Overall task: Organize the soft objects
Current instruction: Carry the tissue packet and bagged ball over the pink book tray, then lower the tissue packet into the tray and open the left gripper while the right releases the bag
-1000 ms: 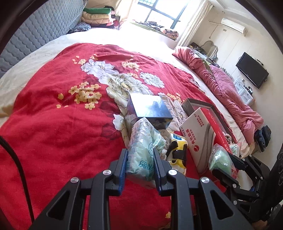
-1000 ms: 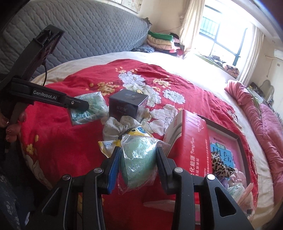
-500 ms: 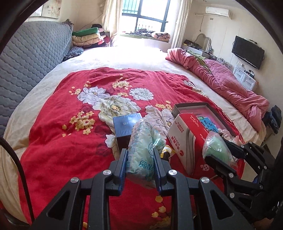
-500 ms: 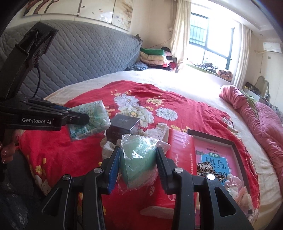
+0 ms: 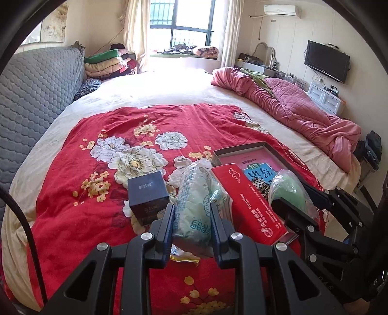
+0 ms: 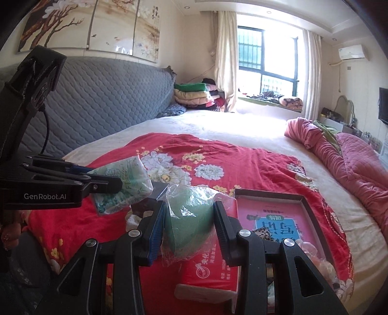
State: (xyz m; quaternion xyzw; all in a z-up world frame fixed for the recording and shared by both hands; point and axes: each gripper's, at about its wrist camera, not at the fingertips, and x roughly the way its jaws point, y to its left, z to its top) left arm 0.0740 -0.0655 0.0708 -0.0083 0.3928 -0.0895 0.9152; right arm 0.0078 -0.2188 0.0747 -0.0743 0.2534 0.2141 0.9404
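Two wrist fisheyes close above the red floral blanket (image 5: 72, 193), both facing the window (image 6: 266, 55), sharing the open box (image 5: 242, 151).

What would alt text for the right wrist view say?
The right gripper clamps a bagged green sponge above a red floral blanket. At left, the left gripper holds a tissue pack.

This is a lived-in home bedroom. A wide bed (image 5: 169, 92) with a grey quilted headboard (image 6: 101, 97) carries a red floral blanket (image 5: 97, 193) and, along its far right edge, a crumpled pink quilt (image 5: 303, 114). Folded blankets (image 6: 194, 94) are stacked by the curtained window (image 6: 266, 65); a wall television (image 5: 326, 60) and an air conditioner (image 5: 281, 9) hang opposite.
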